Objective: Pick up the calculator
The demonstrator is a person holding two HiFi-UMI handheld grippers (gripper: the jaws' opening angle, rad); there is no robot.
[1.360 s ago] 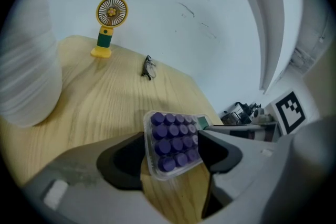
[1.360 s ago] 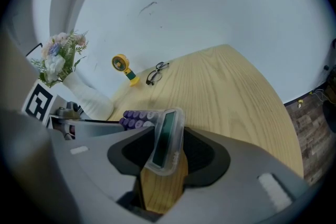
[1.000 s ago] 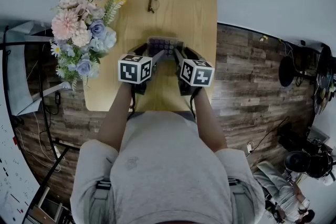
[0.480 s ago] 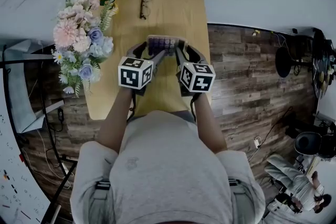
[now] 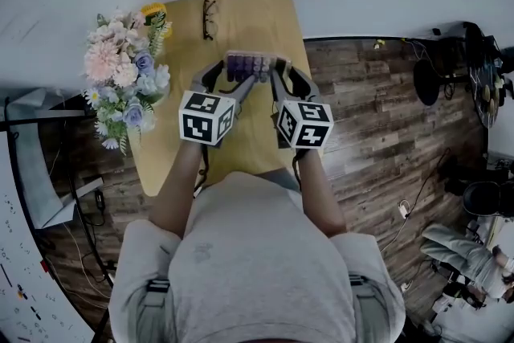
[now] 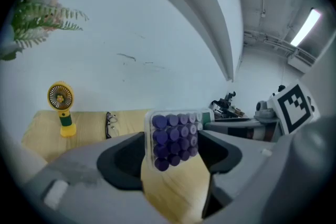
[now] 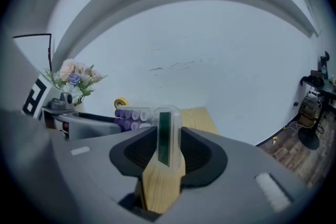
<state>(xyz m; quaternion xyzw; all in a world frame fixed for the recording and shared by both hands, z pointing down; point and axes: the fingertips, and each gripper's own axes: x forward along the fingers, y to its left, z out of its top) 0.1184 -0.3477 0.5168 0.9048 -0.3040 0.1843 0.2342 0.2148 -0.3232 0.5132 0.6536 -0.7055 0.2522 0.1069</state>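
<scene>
The calculator (image 5: 247, 64), clear-cased with purple round keys, hangs above the wooden table (image 5: 257, 16), held between both grippers. My left gripper (image 5: 227, 75) is shut on its key end; in the left gripper view the keys (image 6: 173, 134) fill the gap between the jaws. My right gripper (image 5: 283, 75) is shut on the other end. In the right gripper view that end, with its green display (image 7: 164, 134), shows edge-on between the jaw tips. The tabletop shows below the calculator in both gripper views.
A bouquet of pink and blue flowers (image 5: 124, 80) stands at the table's left edge. A small yellow fan (image 6: 61, 107) and a pair of glasses (image 6: 111, 123) lie at the table's far end by the white wall. Wood floor with equipment lies to the right.
Both grippers have risen together with the calculator between them, lifting it off the tabletop. The left gripper has also rolled a little.
</scene>
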